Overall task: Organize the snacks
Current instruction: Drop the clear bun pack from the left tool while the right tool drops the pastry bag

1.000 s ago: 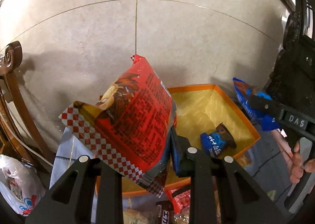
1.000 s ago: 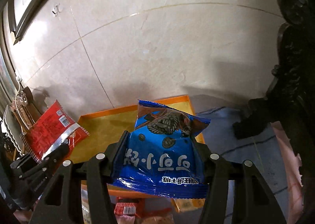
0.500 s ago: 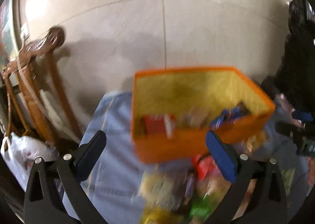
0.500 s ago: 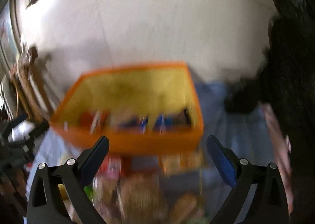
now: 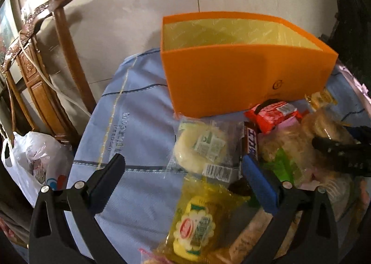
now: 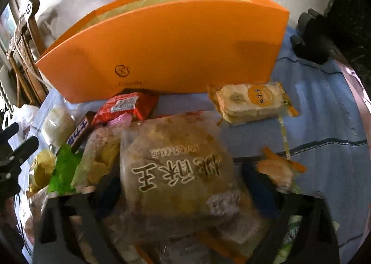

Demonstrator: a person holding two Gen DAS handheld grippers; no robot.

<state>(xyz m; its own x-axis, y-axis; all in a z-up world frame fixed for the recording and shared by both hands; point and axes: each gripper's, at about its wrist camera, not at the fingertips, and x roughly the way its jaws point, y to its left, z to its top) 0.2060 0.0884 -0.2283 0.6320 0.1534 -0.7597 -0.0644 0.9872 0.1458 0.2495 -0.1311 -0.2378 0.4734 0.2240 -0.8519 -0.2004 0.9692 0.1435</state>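
Left gripper (image 5: pixel 183 172), jaws wide and holding nothing, hangs at lower centre above a round white cake packet (image 5: pixel 199 148). Right gripper (image 6: pixel 183 185) gapes around a clear cracker bag (image 6: pixel 178 166). Behind, an orange box (image 6: pixel 167 48) stands on the blue-clothed table (image 5: pixel 129 111).

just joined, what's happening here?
Snack sorting on a blue cloth-covered table. Both grippers are open and empty: the left gripper hovers over a clear-wrapped round white bun, the right gripper over a large clear bag of beige snacks. The tall orange box stands behind the pile.
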